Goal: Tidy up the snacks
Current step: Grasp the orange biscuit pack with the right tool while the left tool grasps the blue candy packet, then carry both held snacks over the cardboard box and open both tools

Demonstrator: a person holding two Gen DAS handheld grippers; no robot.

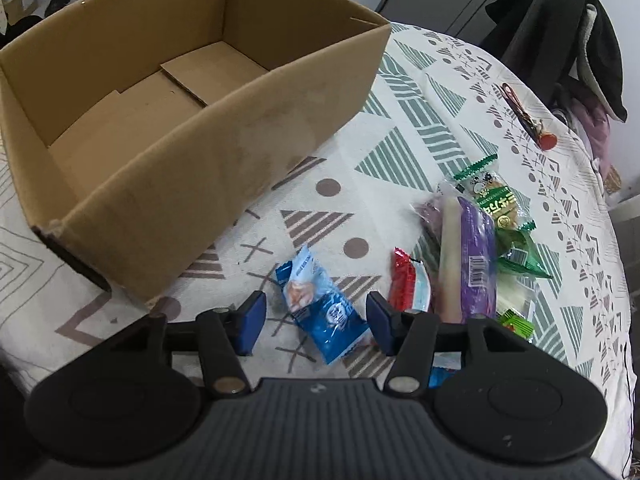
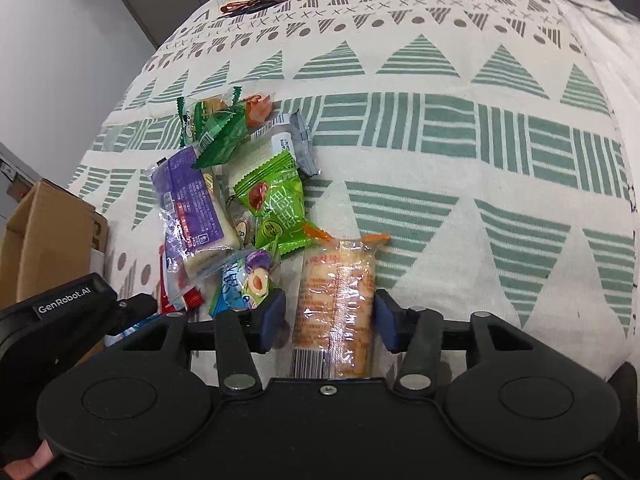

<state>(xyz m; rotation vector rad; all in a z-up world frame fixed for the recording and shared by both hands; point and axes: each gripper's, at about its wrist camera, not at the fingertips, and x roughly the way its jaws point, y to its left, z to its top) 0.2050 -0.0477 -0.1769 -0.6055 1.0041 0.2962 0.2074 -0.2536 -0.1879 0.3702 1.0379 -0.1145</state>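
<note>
An empty cardboard box point(image 1: 192, 128) stands on the patterned tablecloth point(image 1: 420, 112) at the left. My left gripper point(image 1: 316, 322) is open, its blue pads on either side of a blue snack packet point(image 1: 324, 308) lying on the cloth. Beside it lie a red packet point(image 1: 408, 284), a purple-wrapped cake point(image 1: 472, 256) and green packets point(image 1: 516, 248). My right gripper point(image 2: 330, 322) is open around an orange cracker pack point(image 2: 338, 304) that lies flat between its pads. The snack pile point(image 2: 240, 184) sits just ahead and left of it.
A red-capped keyring item point(image 1: 532, 120) lies at the far side of the table. A dark coat on a chair point(image 1: 576, 40) stands behind the table edge. The box corner point(image 2: 48, 236) and the other gripper's body point(image 2: 64, 308) show in the right wrist view.
</note>
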